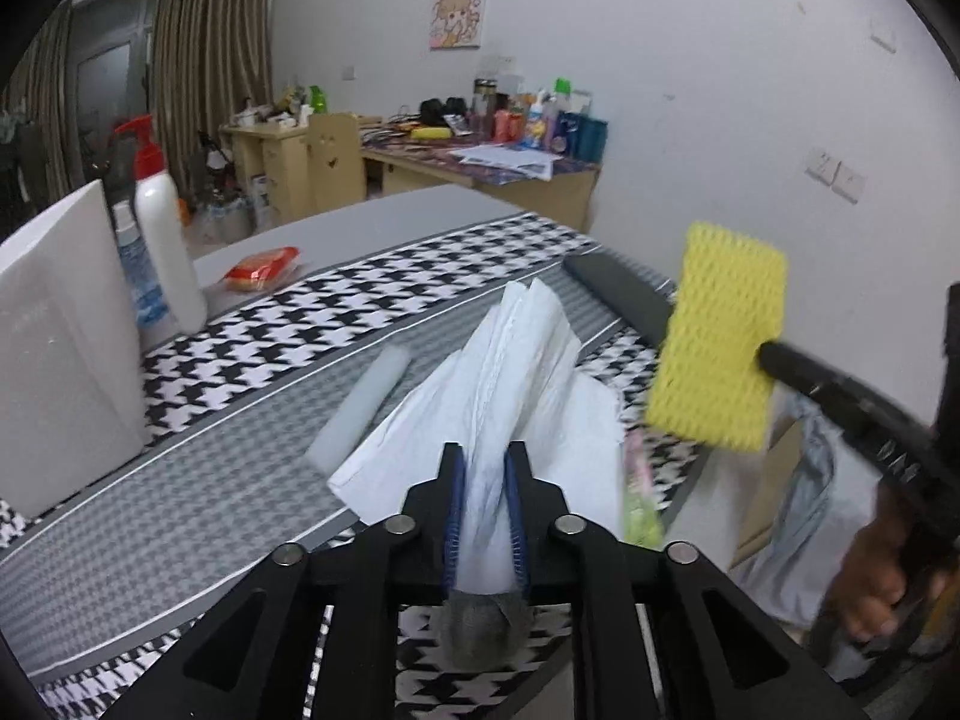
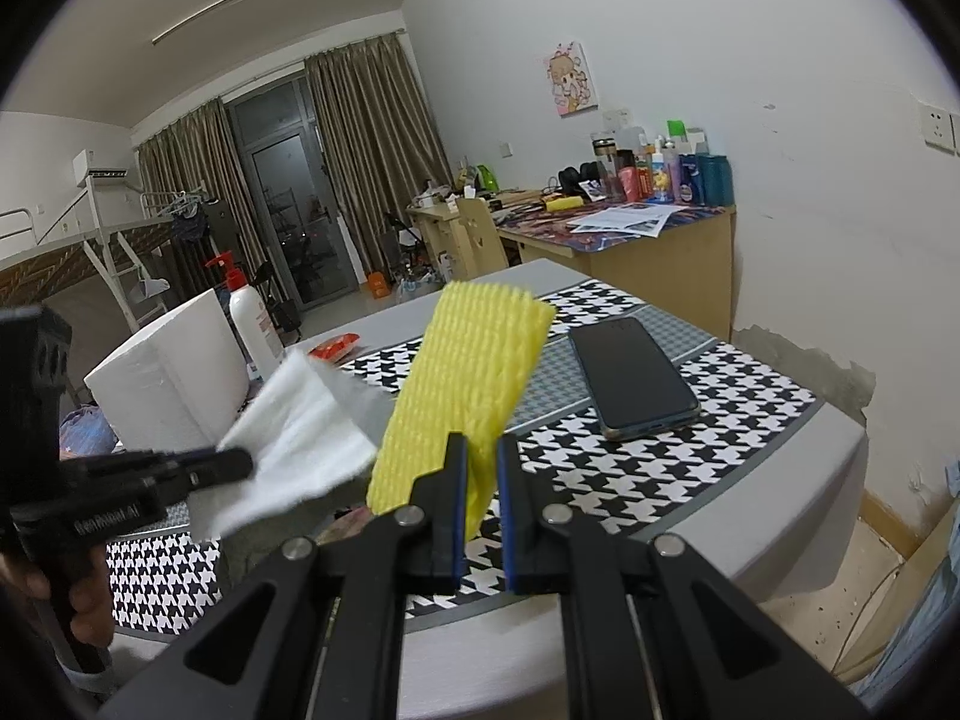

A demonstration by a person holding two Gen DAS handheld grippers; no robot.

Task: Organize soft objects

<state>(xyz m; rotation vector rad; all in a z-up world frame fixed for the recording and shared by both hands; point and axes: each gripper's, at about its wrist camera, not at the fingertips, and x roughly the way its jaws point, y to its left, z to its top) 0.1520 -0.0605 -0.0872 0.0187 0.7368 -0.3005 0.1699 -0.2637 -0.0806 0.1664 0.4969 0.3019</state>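
My left gripper (image 1: 486, 462) is shut on a crumpled white cloth (image 1: 516, 372), which fans out above the houndstooth table mat (image 1: 150, 540); the cloth sits between the blue pads. In the right wrist view the same left gripper (image 2: 243, 462) holds the white cloth (image 2: 294, 438) up at the left. My right gripper (image 2: 480, 450) is shut on a yellow foam net sleeve (image 2: 474, 360), held upright over the table. From the left wrist view the yellow sleeve (image 1: 717, 342) hangs at the right, pinched by the right gripper (image 1: 765, 354).
A white foam roll (image 1: 360, 414) and a grey scouring ball (image 1: 480, 624) lie on the mat. A phone (image 2: 630, 378) lies at the far right. A white block (image 1: 60, 348), a pump bottle (image 1: 165, 240) and a red packet (image 1: 261, 267) stand to the left. A cluttered desk (image 2: 660, 240) lines the wall.
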